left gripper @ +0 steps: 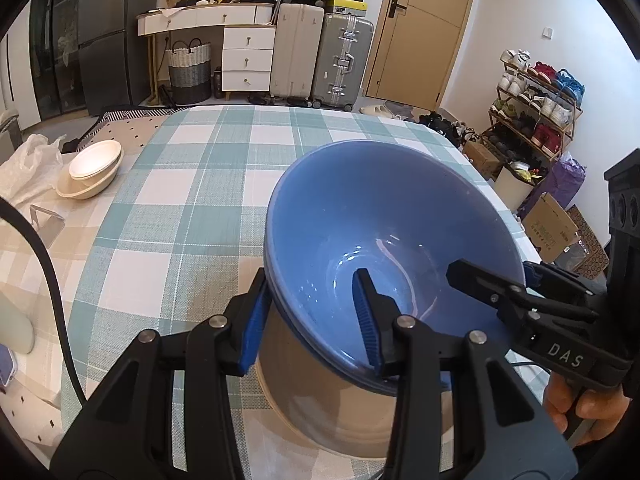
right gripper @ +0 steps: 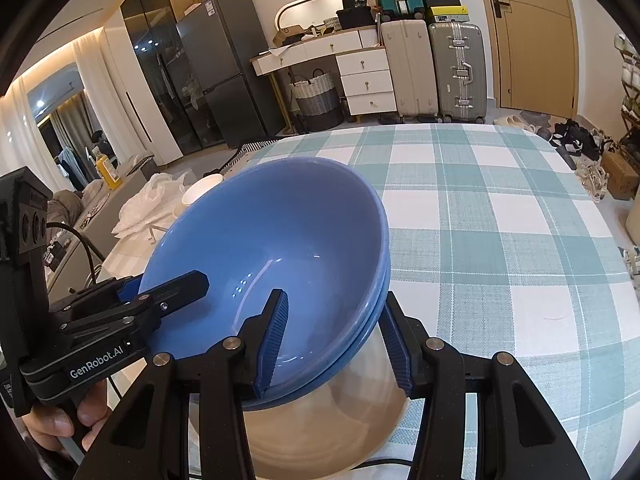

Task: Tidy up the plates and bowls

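Blue glazed ceramic bowls (left gripper: pixel 384 232), two nested judging by the doubled rim line, sit tilted over a wide beige ceramic bowl (left gripper: pixel 320 396) on the worktop (left gripper: pixel 192 208), which is laid with a teal-and-white checked cloth, toward its near edge. Left gripper (left gripper: pixel 312 320): fingers (left gripper: pixel 366 316) straddle the blue rim, one pad inside the bowl, the other outside against the wall; they look close on the rim, but whether they actually pinch it cannot be told. Right gripper (right gripper: pixel 336 336): same arrangement on the opposite side, inner finger (right gripper: pixel 274 336) within the bowl, the outer one beside the rim; clamping likewise cannot be told. Step in hand, as I judge it: seating or lifting the blue pair with both grippers, in relation to the beige bowl beneath. Next move calls for even pressure on both sides and a level carry, since the stack is tipped and glazed surfaces slide. A second stack of cream-white bowls (left gripper: pixel 94 170) waits at the far left edge of the worktop, beside a white plastic bag (left gripper: pixel 28 172). Writing legible: "DAS" on the right gripper's body seen from the left wrist; "GenRobot.AI" on the left gripper's body seen from the right wrist. Suitcases (left gripper: pixel 320 56) and shoe boxes stand by the far wall; their labels are too small to read reliably.
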The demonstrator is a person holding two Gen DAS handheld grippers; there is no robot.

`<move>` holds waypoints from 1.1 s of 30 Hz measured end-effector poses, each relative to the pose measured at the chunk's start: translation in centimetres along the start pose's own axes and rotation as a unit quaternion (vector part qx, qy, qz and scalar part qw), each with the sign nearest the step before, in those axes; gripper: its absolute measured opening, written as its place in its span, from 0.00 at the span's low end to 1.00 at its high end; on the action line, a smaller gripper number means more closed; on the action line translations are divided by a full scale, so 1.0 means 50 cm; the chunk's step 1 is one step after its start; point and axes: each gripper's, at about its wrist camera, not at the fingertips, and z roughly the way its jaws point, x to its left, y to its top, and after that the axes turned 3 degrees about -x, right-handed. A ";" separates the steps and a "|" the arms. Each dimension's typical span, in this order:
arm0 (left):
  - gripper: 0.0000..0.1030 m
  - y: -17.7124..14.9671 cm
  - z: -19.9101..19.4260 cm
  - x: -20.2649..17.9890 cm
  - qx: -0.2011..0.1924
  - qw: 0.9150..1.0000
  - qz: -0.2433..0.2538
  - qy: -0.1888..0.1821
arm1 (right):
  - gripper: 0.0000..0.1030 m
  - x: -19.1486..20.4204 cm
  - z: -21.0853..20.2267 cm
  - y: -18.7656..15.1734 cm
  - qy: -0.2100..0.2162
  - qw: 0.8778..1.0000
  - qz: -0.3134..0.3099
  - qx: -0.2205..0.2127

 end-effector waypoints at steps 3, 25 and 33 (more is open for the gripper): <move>0.40 0.000 0.006 0.004 -0.002 1.000 -0.001 -0.006 | 0.47 0.000 0.001 0.001 -0.001 1.000 0.000 -0.001; 0.98 -0.059 -0.109 0.044 -0.101 0.993 0.057 -0.015 | 0.99 0.014 -0.068 -0.034 0.014 0.995 -0.084 -0.060; 0.98 -0.101 -0.149 0.098 -0.124 0.991 0.038 -0.029 | 1.00 -0.014 -0.121 -0.063 0.019 0.988 -0.108 -0.107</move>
